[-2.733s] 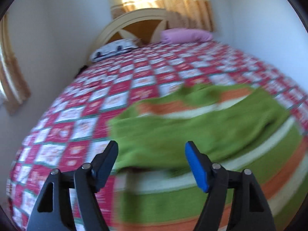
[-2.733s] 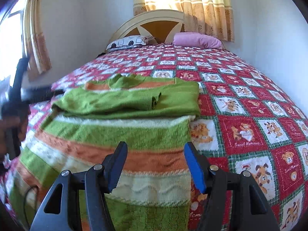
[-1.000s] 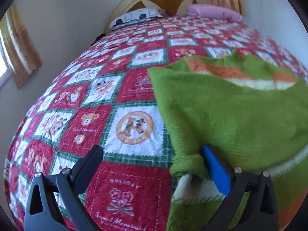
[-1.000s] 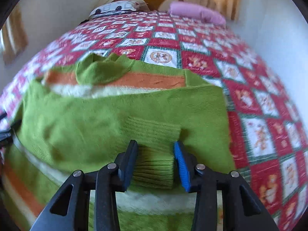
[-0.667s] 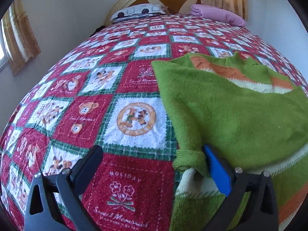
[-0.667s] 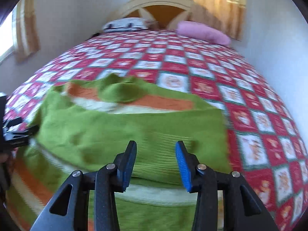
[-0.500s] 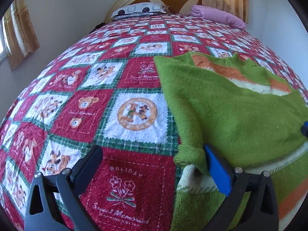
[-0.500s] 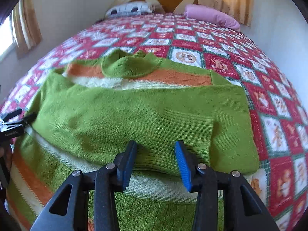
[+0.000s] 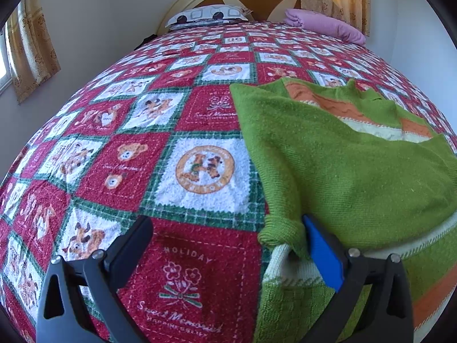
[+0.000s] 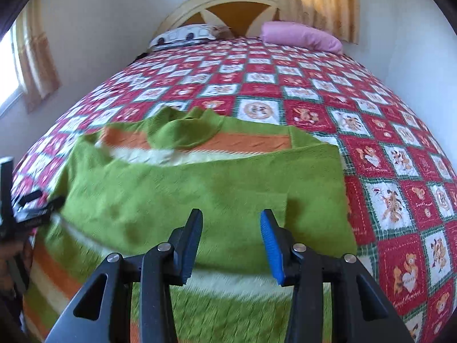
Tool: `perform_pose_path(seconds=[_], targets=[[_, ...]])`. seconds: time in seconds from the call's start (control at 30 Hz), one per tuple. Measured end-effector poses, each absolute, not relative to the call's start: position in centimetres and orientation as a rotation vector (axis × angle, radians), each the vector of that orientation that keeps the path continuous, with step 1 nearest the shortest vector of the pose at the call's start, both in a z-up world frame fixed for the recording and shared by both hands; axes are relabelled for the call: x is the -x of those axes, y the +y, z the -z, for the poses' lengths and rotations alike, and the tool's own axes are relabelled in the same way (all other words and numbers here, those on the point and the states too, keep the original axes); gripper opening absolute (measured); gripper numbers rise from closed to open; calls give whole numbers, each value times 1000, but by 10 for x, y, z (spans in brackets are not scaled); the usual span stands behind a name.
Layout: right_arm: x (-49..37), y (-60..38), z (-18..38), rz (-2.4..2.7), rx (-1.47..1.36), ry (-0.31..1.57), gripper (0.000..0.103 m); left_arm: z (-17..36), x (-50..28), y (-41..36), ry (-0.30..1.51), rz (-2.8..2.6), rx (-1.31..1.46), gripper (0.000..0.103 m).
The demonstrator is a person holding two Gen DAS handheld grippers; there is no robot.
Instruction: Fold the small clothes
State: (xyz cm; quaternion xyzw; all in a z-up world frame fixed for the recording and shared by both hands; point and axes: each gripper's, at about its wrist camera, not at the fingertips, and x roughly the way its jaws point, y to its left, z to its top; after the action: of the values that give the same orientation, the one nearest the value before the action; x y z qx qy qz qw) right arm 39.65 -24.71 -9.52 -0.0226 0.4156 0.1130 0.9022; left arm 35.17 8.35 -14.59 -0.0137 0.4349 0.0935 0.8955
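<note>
A green knit sweater [image 10: 200, 194] with orange and cream stripes lies flat on the bed, its green sleeves folded across the chest and its collar [image 10: 185, 131] towards the headboard. My right gripper [image 10: 231, 240] hovers open just above the folded sleeve, with nothing between its fingers. In the left wrist view the sweater [image 9: 342, 171] fills the right side. My left gripper [image 9: 225, 245] stands wide open low over the quilt, its blue pad [image 9: 322, 254] against the rolled sleeve fold [image 9: 280, 234] at the sweater's left edge. The left gripper [image 10: 28, 214] also shows at the far left of the right wrist view.
A red, white and green patchwork quilt [image 9: 200, 168] covers the whole bed. A patterned pillow [image 9: 208, 17] and a pink pillow [image 9: 325, 25] lie by the cream headboard [image 10: 228, 3]. Walls close in on both sides, with curtains behind and at the left.
My right gripper has lifted off the ribbed sleeve cuff that lay between its fingers and now hangs above the cloth. The left gripper has hardly moved.
</note>
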Motion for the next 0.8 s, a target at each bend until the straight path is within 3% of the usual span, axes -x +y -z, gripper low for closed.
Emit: perform_pose_path(seconds=[0.1, 0.3, 0.47, 0.8], targets=[[-408, -243, 117, -189, 84, 934, 43, 144, -351, 82, 891, -199, 15, 103], [-401, -239, 127, -172, 126, 880, 44, 112, -349, 77, 791, -212, 26, 103], [-399, -241, 127, -171, 128, 880, 44, 125, -385, 62, 869, -245, -86, 103], [-341, -261, 78, -251, 71, 763, 51, 146, -378, 108, 910, -290, 65, 103]])
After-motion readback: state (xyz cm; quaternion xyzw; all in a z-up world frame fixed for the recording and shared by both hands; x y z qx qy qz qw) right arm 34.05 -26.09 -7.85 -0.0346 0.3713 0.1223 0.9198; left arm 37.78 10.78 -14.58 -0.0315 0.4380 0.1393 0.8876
